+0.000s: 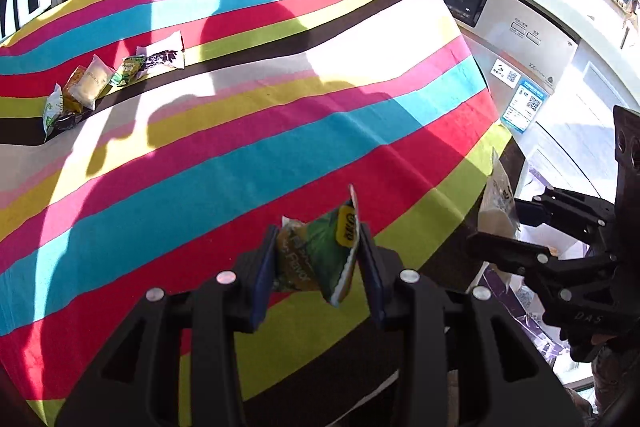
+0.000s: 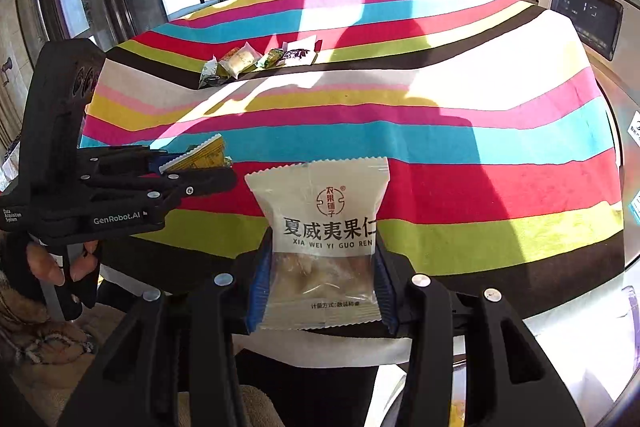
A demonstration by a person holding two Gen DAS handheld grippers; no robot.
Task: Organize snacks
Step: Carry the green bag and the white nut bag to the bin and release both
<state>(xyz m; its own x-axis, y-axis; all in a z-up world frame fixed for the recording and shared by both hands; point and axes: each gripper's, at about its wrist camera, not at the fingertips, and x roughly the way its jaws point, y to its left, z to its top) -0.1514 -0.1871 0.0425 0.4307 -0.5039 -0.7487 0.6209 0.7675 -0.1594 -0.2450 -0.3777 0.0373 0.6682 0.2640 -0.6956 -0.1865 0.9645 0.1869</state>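
A green and yellow snack packet (image 1: 316,259) is clamped between the blue pads of the left gripper (image 1: 318,267), crumpled and tilted, and is held above the near edge of the worktop (image 1: 248,155), which is covered by a cloth striped in pink, red, blue, yellow, green, white and dark brown. In the right wrist view the same gripper (image 2: 208,167) is seen from the side at the near left corner of the worktop (image 2: 460,155), with the yellow-green packet (image 2: 204,155) pinched at its tip.

A white macadamia packet (image 2: 320,239), printed with Chinese characters and "XIA WEI YI GUO REN", is grasped upright by the right gripper (image 2: 320,287); its clear lower half is pressed between the blue pads, just off the near edge of the worktop. In the left wrist view the right gripper (image 1: 504,231) is seen beyond the near right corner, with the pale packet (image 1: 498,203) in its jaws.

A row of small snack packets (image 1: 100,79) is laid along the dark brown stripe towards the far left of the worktop, the packets touching or overlapping; the row (image 2: 260,61) is also seen in the right wrist view.

A washing machine (image 1: 472,7) is stood against the right edge of the worktop.
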